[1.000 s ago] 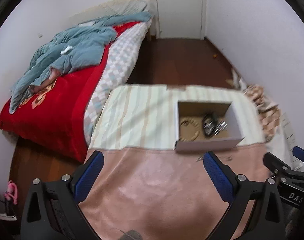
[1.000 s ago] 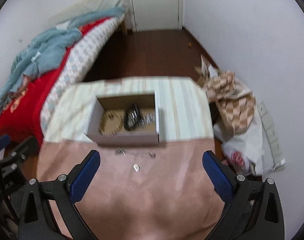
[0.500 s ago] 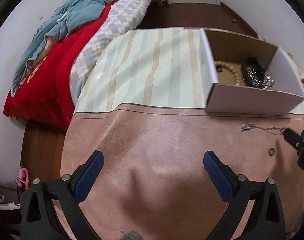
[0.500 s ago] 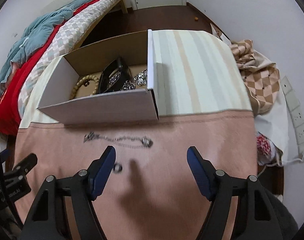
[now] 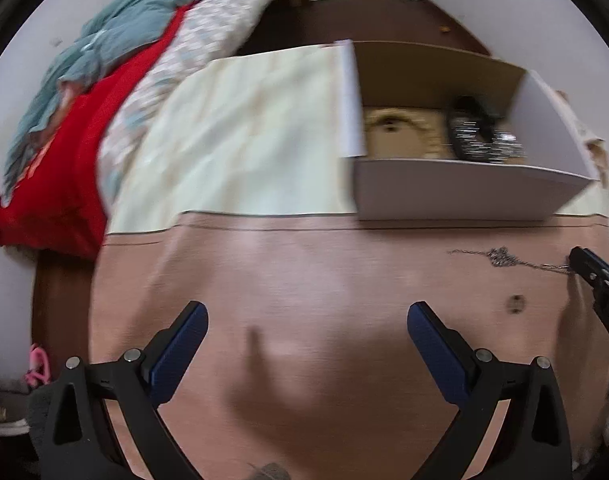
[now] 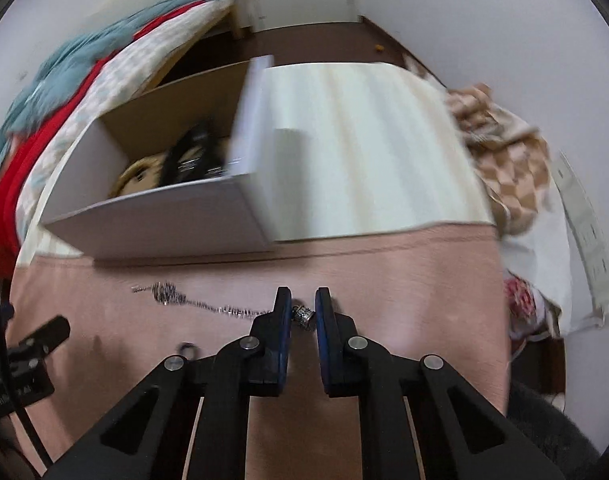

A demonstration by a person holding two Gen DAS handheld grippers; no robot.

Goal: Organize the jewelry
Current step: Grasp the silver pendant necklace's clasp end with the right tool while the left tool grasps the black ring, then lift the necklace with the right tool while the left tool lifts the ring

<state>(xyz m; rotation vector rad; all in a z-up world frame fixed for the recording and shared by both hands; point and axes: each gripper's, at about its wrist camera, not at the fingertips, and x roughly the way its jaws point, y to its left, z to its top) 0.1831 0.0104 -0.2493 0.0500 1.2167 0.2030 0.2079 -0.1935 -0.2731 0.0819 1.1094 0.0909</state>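
Part done, I'd say: the box [image 6: 156,216] already holds a beaded bracelet [image 5: 388,128] and some dark, sparkly pieces [image 5: 480,136], while the silver chain [image 6: 208,304] and a small ring [image 6: 187,349] lie loose on the pink cloth [image 6: 404,280] in front of it. My right gripper [image 6: 303,314] is low at the chain's end, jaws narrowed around the bead there, though with the blur I can't tell if they've pinched it. My left gripper [image 5: 304,340] hangs wide open, holding nothing, above bare cloth.
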